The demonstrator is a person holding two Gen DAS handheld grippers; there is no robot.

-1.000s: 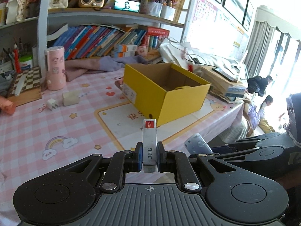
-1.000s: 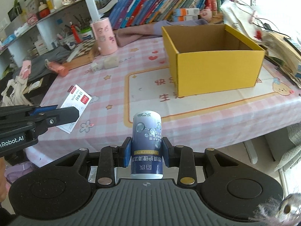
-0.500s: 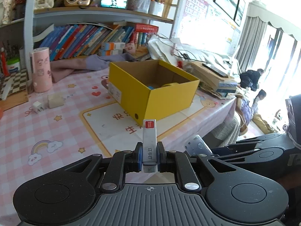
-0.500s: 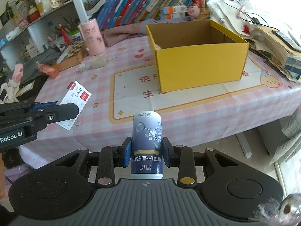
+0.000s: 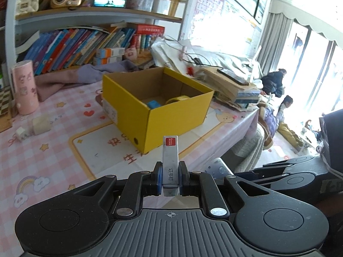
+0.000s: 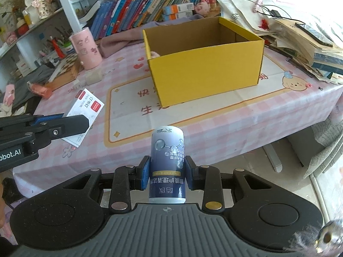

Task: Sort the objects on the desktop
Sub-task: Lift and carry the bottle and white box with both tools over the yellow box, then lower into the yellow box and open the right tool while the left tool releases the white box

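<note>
While the left tool (image 5: 169,178) pinches a staple box (image 5: 170,162) and the right tool (image 6: 167,175) a blue canister (image 6: 167,165), the yellow box (image 6: 203,64) lies at twelve o'clock of both, open side up.

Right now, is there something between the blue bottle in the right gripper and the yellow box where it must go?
Nothing visible: between the blue bottle and the yellow box lies only bare tablecloth; the box is open on top.

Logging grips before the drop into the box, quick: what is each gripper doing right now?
Left gripper: shut on the staple box.
Right gripper: shut on the blue bottle.
</note>
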